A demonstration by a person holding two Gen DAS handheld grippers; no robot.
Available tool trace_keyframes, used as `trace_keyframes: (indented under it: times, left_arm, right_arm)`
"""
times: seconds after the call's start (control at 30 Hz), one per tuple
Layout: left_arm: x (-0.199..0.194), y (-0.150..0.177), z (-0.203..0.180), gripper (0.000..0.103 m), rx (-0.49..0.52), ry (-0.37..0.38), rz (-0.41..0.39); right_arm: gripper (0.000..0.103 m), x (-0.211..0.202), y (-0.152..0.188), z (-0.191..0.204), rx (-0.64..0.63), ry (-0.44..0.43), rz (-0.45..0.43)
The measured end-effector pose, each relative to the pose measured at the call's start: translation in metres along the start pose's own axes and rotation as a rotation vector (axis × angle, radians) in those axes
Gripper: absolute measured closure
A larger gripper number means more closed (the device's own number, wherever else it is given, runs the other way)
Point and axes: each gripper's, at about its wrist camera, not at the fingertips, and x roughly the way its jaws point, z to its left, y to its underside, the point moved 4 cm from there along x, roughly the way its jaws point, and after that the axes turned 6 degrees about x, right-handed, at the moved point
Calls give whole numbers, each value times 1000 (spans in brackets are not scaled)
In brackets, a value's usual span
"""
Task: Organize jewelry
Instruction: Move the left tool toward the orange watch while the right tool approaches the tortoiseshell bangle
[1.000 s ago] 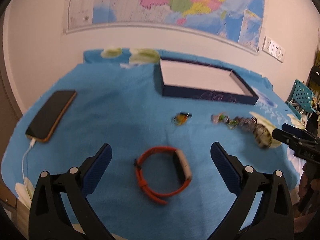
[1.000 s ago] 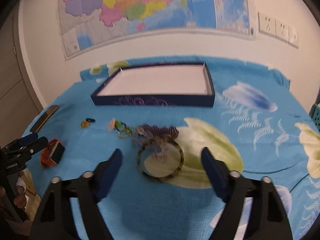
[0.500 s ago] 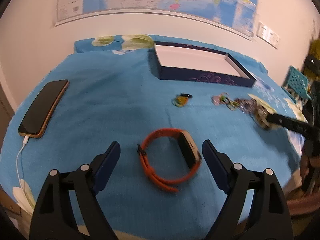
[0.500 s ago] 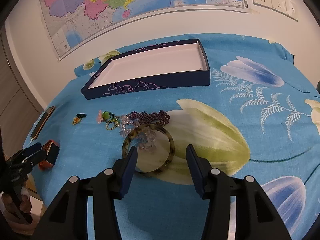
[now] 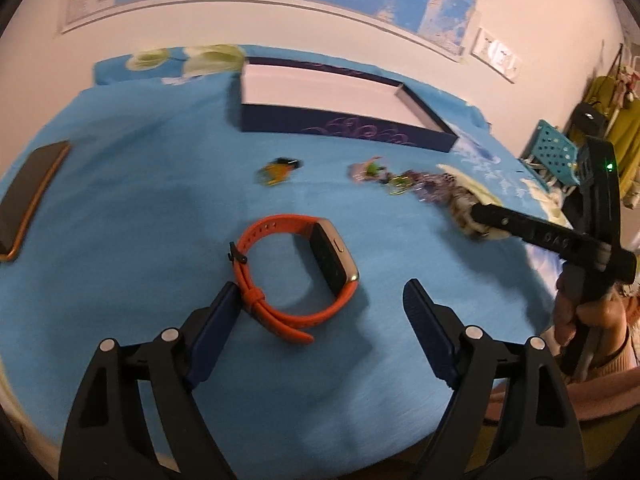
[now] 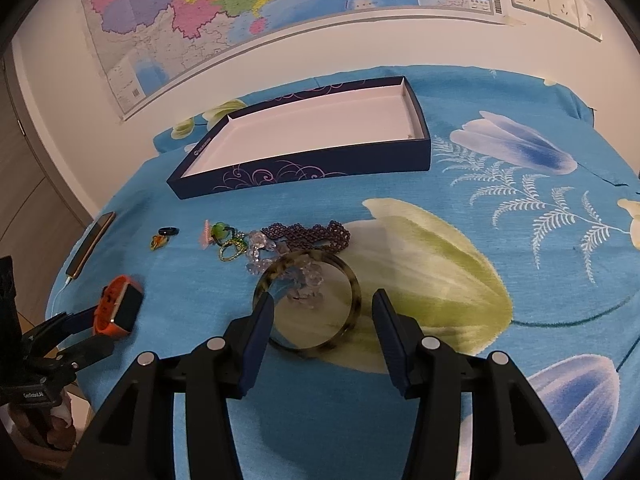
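- left gripper jaws spread wide around the orange watch on the blue cloth
- right gripper jaws open, flanking the tortoiseshell bangle; grip unclear
- tray behind sits empty

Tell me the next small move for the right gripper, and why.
Probably ease it forward and close on the tortoiseshell bangle. The right gripper is open with its pads at the bangle's near edges, not yet pressing, and the navy box behind holds nothing yet.
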Motion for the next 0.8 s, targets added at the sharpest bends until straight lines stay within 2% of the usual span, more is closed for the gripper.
trace_keyframes:
  times: [0.07, 0.2, 0.37, 0.5, 0.6, 0.67, 0.73, 0.8]
  left_arm:
    - [11, -6, -11, 20, 9, 58, 11]
    - [19, -13, -29, 20, 87, 68, 18]
    - [6, -13, -18, 21, 121, 9, -3]
    - [1, -14, -2, 25, 116, -30, -8]
    - [3, -17, 12, 30, 80, -54, -11]
    - [7, -21, 21, 32, 49, -76, -7]
    - [10, -24, 26, 35, 40, -93, -7]
    - [13, -26, 28, 39, 34, -94, -3]
  right_arm:
    - [54, 0, 1, -1, 0, 4, 0]
    - [54, -3, 2, -1, 0, -2, -2]
    - [54, -11, 6, 7, -29, -31, -12]
    - [55, -26, 8, 33, -127, -103, -48]
    - [59, -25, 15, 66, -211, -235, -1]
    - [61, -15, 23, 87, -269, -284, 57]
    - [63, -4, 31, 106, -334, -299, 100]
    - [70, 5, 35, 114, -349, -296, 125]
